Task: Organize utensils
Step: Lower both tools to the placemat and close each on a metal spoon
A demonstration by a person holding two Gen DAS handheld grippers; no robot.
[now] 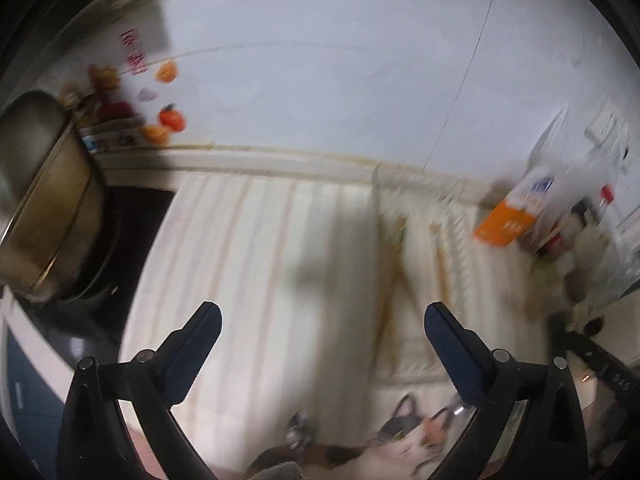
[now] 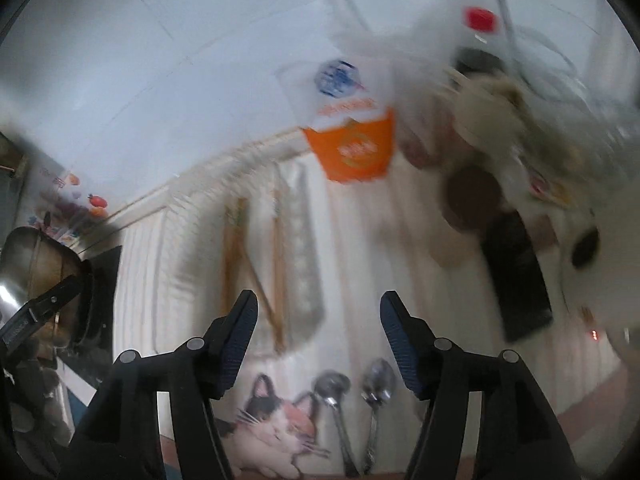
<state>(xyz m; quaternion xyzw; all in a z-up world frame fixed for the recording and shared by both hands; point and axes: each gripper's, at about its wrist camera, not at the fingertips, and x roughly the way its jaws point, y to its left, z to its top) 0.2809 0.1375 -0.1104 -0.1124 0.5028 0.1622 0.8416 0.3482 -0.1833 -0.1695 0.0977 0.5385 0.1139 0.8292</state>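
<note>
My left gripper [image 1: 323,310] is open over a white ribbed tray [image 1: 248,248], with nothing between its fingers. Wooden chopsticks [image 1: 394,264] lie in the tray ahead and to the right of it, blurred. My right gripper [image 2: 319,298] is also open and holds nothing. Chopsticks [image 2: 236,256] lie just beyond its left finger, beside a grey patterned strip [image 2: 308,280]. Below and between its fingers, two metal spoons [image 2: 332,388] lie side by side with their bowls toward the tray, next to a cat-print mat [image 2: 272,424]. A blurred metal piece [image 1: 300,432] sits by the cat print [image 1: 404,436].
A steel pot [image 1: 44,208] stands on a dark stove at the left, also seen as the pot [image 2: 28,264]. An orange-and-white carton [image 1: 508,220] and jars crowd the back right by the white wall. A black flat object [image 2: 520,280] and a round brown lid [image 2: 474,200] lie right of the tray.
</note>
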